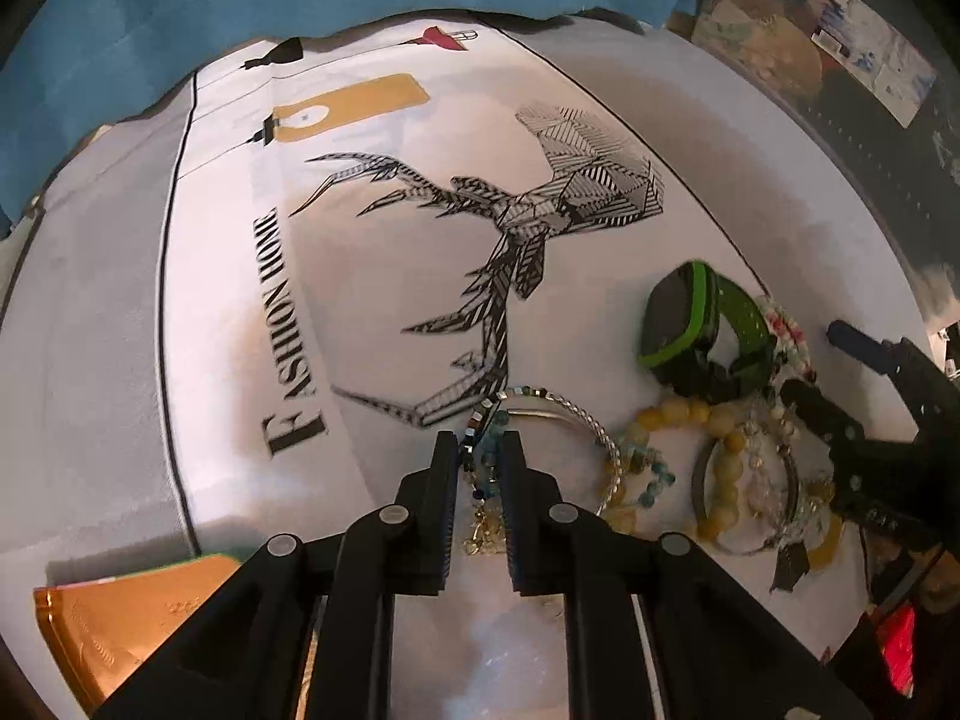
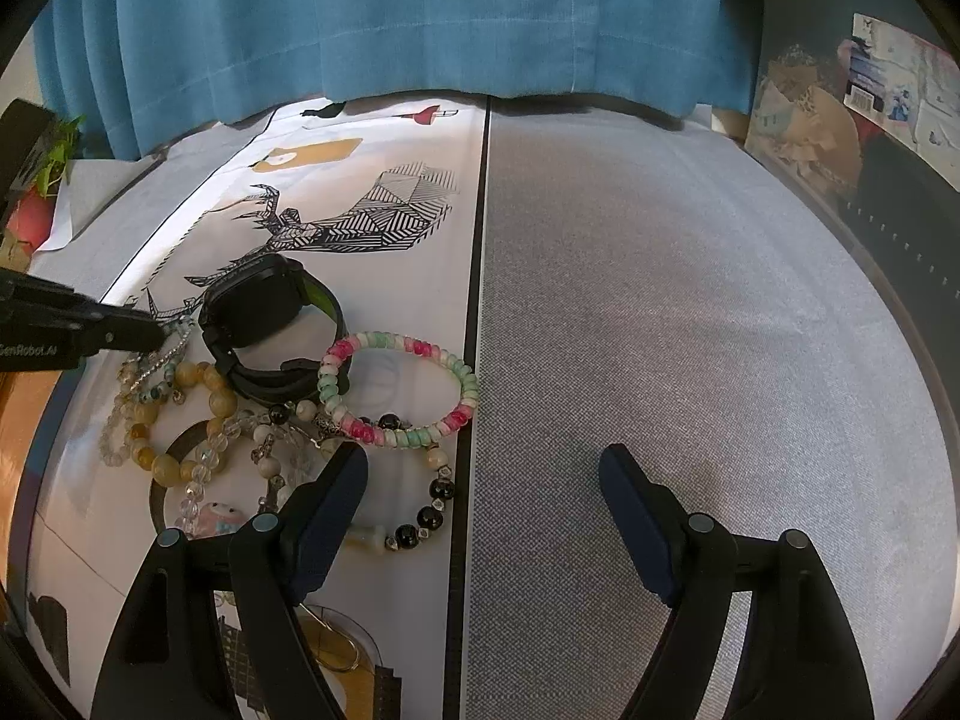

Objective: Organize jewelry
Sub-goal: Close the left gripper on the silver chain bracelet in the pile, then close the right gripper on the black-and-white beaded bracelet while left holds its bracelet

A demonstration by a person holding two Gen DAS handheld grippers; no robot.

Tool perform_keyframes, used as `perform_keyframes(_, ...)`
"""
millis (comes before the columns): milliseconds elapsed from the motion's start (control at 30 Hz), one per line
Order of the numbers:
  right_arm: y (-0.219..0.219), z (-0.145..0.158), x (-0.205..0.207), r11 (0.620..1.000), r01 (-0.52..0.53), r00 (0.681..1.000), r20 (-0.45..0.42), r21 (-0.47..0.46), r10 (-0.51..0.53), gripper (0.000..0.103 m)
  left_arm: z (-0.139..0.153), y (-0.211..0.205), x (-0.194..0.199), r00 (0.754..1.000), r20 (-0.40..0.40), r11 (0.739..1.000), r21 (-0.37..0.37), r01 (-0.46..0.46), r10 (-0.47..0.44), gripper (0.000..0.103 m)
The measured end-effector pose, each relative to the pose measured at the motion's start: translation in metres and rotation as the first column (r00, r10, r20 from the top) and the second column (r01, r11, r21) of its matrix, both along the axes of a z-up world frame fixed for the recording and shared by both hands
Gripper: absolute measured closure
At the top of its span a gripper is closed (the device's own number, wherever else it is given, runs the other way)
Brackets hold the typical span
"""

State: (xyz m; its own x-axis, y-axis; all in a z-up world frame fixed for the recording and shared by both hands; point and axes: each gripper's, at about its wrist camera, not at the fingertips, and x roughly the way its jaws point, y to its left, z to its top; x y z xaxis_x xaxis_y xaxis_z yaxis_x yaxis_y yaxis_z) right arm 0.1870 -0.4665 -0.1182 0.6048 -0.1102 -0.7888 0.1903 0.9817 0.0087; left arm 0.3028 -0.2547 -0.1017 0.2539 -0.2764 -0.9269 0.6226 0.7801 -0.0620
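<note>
A heap of jewelry lies on a white printed cloth (image 1: 240, 324). My left gripper (image 1: 478, 441) is nearly shut on a dark and teal beaded bracelet (image 1: 480, 456) at the heap's left edge. A silver bangle (image 1: 576, 414), yellow bead bracelets (image 1: 714, 450) and a black and green watch (image 1: 690, 330) lie to its right. In the right wrist view the watch (image 2: 264, 312), a pink and green bead bracelet (image 2: 402, 390), a yellow bead bracelet (image 2: 210, 414) and a black bead bracelet (image 2: 432, 510) show. My right gripper (image 2: 483, 468) is open and empty, just right of the heap.
An orange box (image 1: 120, 618) sits at the near left of the cloth. A grey mat (image 2: 690, 330) covers the table's right half. A blue curtain (image 2: 390, 18) hangs behind. Cluttered items (image 2: 840, 108) stand at the far right.
</note>
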Motion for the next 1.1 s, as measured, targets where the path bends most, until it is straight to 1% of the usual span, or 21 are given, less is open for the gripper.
perform_keyframes(100, 0.0, 0.0, 0.0, 1.0, -0.001, 1.0, 0.001, 0.0, 0.001, 0.023, 0.003, 0.009, -0.002, 1.0, 0.0, 1.0, 0.004, -0.01, 0.01, 0.087)
perform_keyframes(200, 0.0, 0.0, -0.001, 1.0, -0.001, 1.0, 0.001, 0.0, 0.001, 0.023, 0.013, 0.011, -0.007, 1.0, 0.004, 1.0, -0.031, -0.002, 0.002, 0.087)
perform_keyframes(300, 0.0, 0.0, -0.001, 1.0, -0.001, 1.0, 0.001, 0.0, 0.001, 0.023, 0.024, 0.007, -0.018, 0.999, 0.019, 0.996, -0.072, 0.045, -0.043, 0.087)
perform_keyframes(367, 0.0, 0.0, -0.001, 1.0, -0.001, 1.0, 0.001, 0.0, 0.001, 0.023, 0.027, 0.0, -0.026, 0.997, 0.023, 0.994, -0.077, 0.08, -0.079, 0.086)
perform_keyframes(433, 0.0, 0.0, -0.001, 1.0, -0.001, 1.0, 0.001, 0.0, 0.001, 0.023, 0.024, -0.008, -0.03, 0.994, 0.023, 0.992, -0.06, 0.106, -0.105, 0.085)
perform_keyframes(500, 0.0, 0.0, -0.001, 1.0, -0.002, 1.0, 0.001, 0.0, 0.002, 0.023, 0.018, -0.013, -0.031, 0.994, 0.016, 0.993, -0.047, 0.108, -0.108, 0.085)
perform_keyframes(567, 0.0, 0.0, -0.001, 1.0, -0.002, 1.0, 0.001, 0.0, 0.002, 0.023, 0.013, -0.015, -0.028, 0.996, -0.012, 0.994, -0.057, 0.092, -0.092, 0.085)
perform_keyframes(633, 0.0, 0.0, -0.001, 1.0, -0.002, 1.0, 0.001, 0.001, 0.002, 0.023, 0.012, -0.016, -0.027, 0.996, -0.024, 0.994, -0.069, 0.083, -0.084, 0.085)
perform_keyframes(733, 0.0, 0.0, -0.001, 1.0, -0.002, 1.0, 0.001, 0.001, 0.002, 0.022, 0.012, -0.022, -0.029, 0.995, -0.021, 0.992, -0.073, 0.099, -0.101, 0.085)
perform_keyframes(800, 0.0, 0.0, -0.001, 1.0, -0.002, 1.0, 0.001, 0.001, 0.002, 0.022, 0.009, -0.025, -0.031, 0.994, -0.018, 0.993, -0.057, 0.107, -0.108, 0.084)
perform_keyframes(867, 0.0, 0.0, -0.001, 1.0, -0.002, 1.0, 0.001, 0.001, 0.002, 0.022, 0.007, -0.026, -0.03, 0.995, -0.017, 0.994, -0.049, 0.101, -0.102, 0.083)
perform_keyframes(967, 0.0, 0.0, -0.001, 1.0, -0.003, 1.0, 0.001, 0.001, 0.003, 0.022, 0.005, -0.023, -0.027, 0.996, -0.028, 0.995, -0.062, 0.083, -0.085, 0.08)
perform_keyframes(1100, -0.001, 0.0, -0.001, 1.0, 0.004, 1.0, -0.004, 0.001, -0.004, 0.017, 0.004, -0.022, -0.026, 0.996, -0.038, 0.995, -0.066, 0.078, -0.081, 0.08)
